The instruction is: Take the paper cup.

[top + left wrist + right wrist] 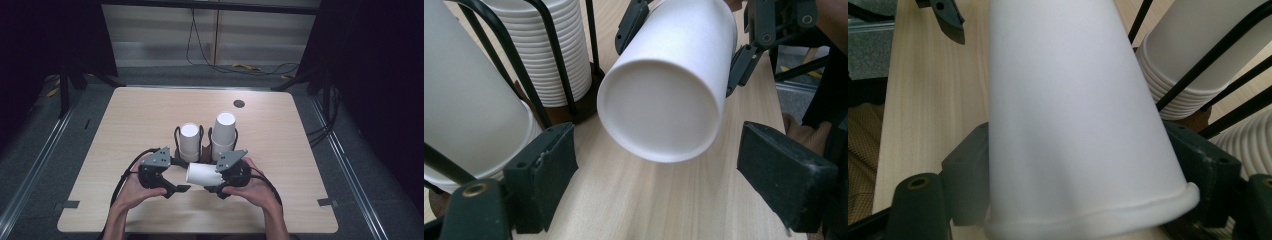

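Held sideways just above the worktop [150,115], a white cup [201,174] is pinched near its rim by the right hand-held gripper [220,189], in front of two cup stacks [223,129]. Left hand-held gripper [176,189] is spread, facing its base. Probable step: handover; next, close on the base. No writing visible

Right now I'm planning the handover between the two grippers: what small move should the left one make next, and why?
Probably ease the left gripper forward so its open jaws straddle the cup's closed base. The right gripper is shut on the cup near its rim, holding it sideways with the base pointing at the left gripper, whose jaws stand wide to either side and short of it.
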Action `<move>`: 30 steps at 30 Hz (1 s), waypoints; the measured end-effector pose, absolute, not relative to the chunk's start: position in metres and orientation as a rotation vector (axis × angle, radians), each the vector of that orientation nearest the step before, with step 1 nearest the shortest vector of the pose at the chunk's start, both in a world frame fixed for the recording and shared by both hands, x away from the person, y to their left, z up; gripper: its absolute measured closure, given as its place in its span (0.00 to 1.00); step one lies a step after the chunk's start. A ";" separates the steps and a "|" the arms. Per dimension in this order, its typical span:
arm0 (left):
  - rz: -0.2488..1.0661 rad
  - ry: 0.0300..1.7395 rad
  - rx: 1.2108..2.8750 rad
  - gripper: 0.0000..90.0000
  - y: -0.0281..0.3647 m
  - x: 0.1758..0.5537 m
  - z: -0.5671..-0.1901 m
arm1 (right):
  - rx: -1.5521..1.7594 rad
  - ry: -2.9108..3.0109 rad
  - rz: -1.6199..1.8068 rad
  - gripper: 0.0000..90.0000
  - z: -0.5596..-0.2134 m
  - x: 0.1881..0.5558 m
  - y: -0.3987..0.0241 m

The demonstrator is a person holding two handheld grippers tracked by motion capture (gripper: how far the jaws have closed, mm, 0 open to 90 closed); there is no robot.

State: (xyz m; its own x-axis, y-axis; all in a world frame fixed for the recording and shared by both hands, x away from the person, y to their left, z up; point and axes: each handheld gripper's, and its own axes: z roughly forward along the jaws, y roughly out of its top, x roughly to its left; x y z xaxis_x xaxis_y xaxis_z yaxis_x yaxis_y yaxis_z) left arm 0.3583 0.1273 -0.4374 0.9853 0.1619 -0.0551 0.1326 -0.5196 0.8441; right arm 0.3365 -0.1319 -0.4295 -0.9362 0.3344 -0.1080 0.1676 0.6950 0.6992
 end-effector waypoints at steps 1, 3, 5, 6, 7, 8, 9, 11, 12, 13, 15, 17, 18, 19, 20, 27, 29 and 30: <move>0.042 0.203 2.130 0.18 0.126 0.358 -0.437 | 0.398 2.687 1.065 0.24 -0.429 0.337 -0.131; 0.041 0.192 2.150 0.18 0.125 0.358 -0.435 | 0.388 2.694 1.051 0.24 -0.428 0.338 -0.131; 0.045 0.187 2.153 0.18 0.124 0.359 -0.434 | 0.378 2.705 1.027 0.24 -0.426 0.340 -0.129; 0.047 0.190 2.156 0.18 0.124 0.359 -0.434 | 0.375 2.710 1.018 0.24 -0.425 0.340 -0.128; 0.053 0.191 2.156 0.18 0.123 0.359 -0.434 | 0.369 2.719 1.010 0.24 -0.425 0.340 -0.128; 0.052 0.185 2.164 0.18 0.123 0.360 -0.434 | 0.357 2.719 0.997 0.24 -0.424 0.341 -0.127; 0.053 0.186 2.166 0.18 0.123 0.360 -0.434 | 0.356 2.726 0.978 0.24 -0.423 0.341 -0.125; 0.051 0.187 2.172 0.18 0.123 0.360 -0.435 | 0.349 2.731 0.974 0.24 -0.422 0.342 -0.123; 0.048 0.187 2.174 0.18 0.123 0.360 -0.435 | 0.351 2.738 0.957 0.24 -0.422 0.342 -0.122; 0.054 0.183 2.181 0.18 0.122 0.360 -0.435 | 0.338 2.741 0.943 0.24 -0.422 0.343 -0.120; 0.056 0.188 2.176 0.18 0.122 0.360 -0.435 | 0.326 2.758 0.915 0.24 -0.422 0.344 -0.117; 0.055 0.189 2.188 0.18 0.121 0.360 -0.436 | 0.312 2.767 0.886 0.24 -0.422 0.345 -0.115; 0.059 0.184 2.198 0.18 0.120 0.361 -0.436 | 0.314 2.772 0.882 0.24 -0.421 0.345 -0.114; 0.054 0.187 2.205 0.18 0.120 0.360 -0.436 | 0.311 2.776 0.877 0.24 -0.421 0.346 -0.114; 0.052 0.186 2.204 0.18 0.119 0.360 -0.436 | 0.307 2.782 0.862 0.24 -0.421 0.346 -0.113; 0.033 0.161 2.254 0.19 0.113 0.364 -0.440 | 0.278 2.829 0.777 0.24 -0.421 0.348 -0.108; 0.023 0.155 2.287 0.19 0.109 0.365 -0.439 | 0.268 2.844 0.754 0.24 -0.422 0.349 -0.106; 0.022 0.152 2.288 0.19 0.109 0.365 -0.439 | 0.262 2.848 0.730 0.24 -0.422 0.349 -0.104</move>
